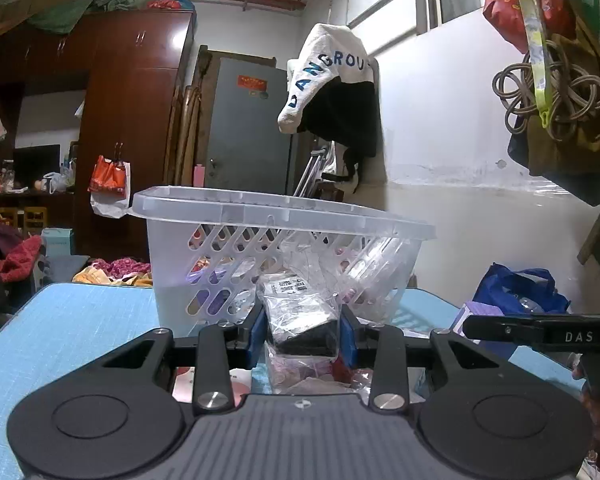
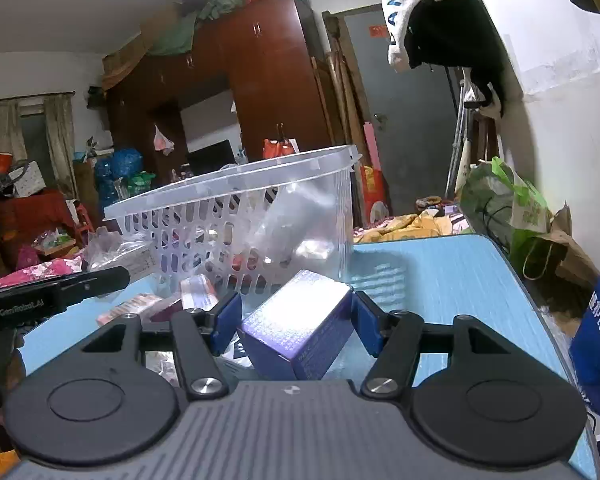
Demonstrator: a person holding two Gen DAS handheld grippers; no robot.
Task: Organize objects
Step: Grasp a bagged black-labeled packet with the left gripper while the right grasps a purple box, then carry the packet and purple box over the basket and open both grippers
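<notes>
Left gripper (image 1: pixel 303 330) fingers clamping plastic packet (image 1: pixel 300 312), right gripper (image 2: pixel 296 318) fingers gripping purple box (image 2: pixel 300 320) (basket (image 2: pixel 236 216) just ahead)

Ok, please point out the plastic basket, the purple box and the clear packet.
plastic basket (image 1: pixel 260 216): left wrist view, front rim.
purple box (image 2: pixel 296 320): right wrist view, top face.
clear packet (image 1: pixel 300 320): left wrist view, middle.

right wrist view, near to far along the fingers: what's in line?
Right gripper closed on the purple box → clear plastic basket on the blue table → brown wardrobe.
</notes>
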